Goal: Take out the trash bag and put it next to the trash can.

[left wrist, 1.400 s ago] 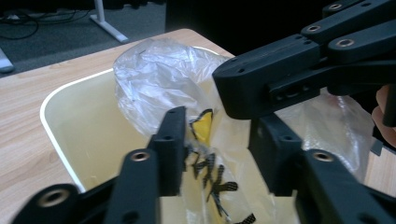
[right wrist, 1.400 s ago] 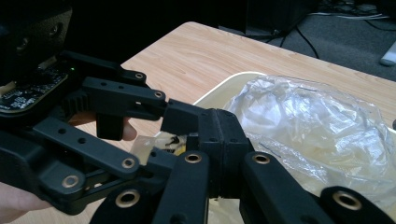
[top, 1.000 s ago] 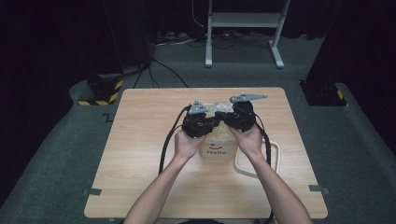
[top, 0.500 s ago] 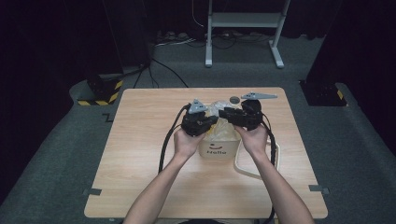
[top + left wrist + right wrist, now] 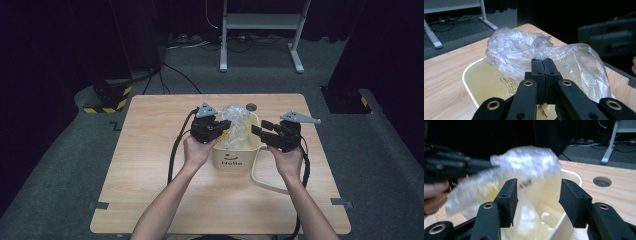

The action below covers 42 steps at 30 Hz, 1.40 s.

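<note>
Counter: the pale wood-grain counter [image 5: 150, 190] carried everything, and you worked at its middle, where both your forearms reached comfortably from the near edge.
Bin: the cream plastic bin with a smile and lettering printed on its front [image 5: 235, 159] stood upright between your two hands, placed so each gripper could come at its rim from its own side.
Bag: the crumpled clear plastic bag [image 5: 235, 120] sat partly inside the bin and bulged above the rim toward the far side; it looked as if you were lining the bin with it, which would explain why its top was kept lifted instead of dropped in.
Left gripper: your left gripper [image 5: 544, 62] stood at the bin's left rim with its black jaws pressed together on a fold of the bag, probably to anchor that side while the other was worked.
Right gripper: your right gripper [image 5: 537, 200] was level with the bin's right rim, its jaws spread after having just been opening; film and bin wall lay in the gap but the pads pressed on nothing, so I judge you had let go to take a fresh hold farther along the bag's mouth.
Hole: the small round hole [image 5: 602, 181] in the counter lay just beyond the bin and took no part.
</note>
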{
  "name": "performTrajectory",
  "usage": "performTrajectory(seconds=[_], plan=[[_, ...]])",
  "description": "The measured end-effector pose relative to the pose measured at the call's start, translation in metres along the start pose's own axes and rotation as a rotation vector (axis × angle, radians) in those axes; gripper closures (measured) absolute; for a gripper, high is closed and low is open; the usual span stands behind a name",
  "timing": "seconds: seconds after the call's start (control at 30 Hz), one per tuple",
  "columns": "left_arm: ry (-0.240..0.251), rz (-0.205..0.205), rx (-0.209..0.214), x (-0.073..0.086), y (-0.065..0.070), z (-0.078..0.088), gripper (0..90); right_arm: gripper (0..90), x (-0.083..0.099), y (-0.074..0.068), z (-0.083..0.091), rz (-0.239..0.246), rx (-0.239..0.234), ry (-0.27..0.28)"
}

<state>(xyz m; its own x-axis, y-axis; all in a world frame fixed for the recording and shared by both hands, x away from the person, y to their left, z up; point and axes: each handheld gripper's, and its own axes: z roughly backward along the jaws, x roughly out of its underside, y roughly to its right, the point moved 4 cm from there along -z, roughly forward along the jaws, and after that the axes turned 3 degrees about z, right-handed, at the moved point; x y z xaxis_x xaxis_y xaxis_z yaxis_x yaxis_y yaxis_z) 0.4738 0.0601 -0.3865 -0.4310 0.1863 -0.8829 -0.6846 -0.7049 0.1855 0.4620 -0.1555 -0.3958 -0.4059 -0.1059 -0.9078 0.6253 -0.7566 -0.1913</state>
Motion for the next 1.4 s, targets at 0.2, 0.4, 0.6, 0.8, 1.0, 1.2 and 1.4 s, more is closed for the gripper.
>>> performTrajectory(seconds=[0.2,0.4,0.6,0.8,1.0,1.2,1.4], plan=[[0.01,-0.011,0.008,-0.008,0.004,0.004,89.0,47.3,0.019,0.006,0.017,0.012,0.033,0.024],[0.023,0.011,0.017,-0.014,0.004,0.007,89.0,47.2,0.04,0.011,0.028,0.049,0.084,0.001],[0.039,0.025,0.025,-0.021,0.005,0.011,89.0,46.9,0.07,0.022,0.03,0.084,0.116,-0.073],[0.052,0.027,0.029,-0.029,0.006,0.015,89.1,47.4,0.113,0.034,0.026,0.088,0.168,-0.185],[0.07,0.027,0.03,-0.035,0.007,0.021,89.1,47.4,0.14,0.042,0.025,0.107,0.234,-0.239],[0.07,0.02,0.031,-0.038,0.007,0.025,89.1,47.7,0.153,0.049,0.021,0.114,0.273,-0.274],[0.084,0.023,0.021,-0.042,0.005,0.029,89.1,45.7,0.163,0.052,0.014,0.114,0.286,-0.319]])
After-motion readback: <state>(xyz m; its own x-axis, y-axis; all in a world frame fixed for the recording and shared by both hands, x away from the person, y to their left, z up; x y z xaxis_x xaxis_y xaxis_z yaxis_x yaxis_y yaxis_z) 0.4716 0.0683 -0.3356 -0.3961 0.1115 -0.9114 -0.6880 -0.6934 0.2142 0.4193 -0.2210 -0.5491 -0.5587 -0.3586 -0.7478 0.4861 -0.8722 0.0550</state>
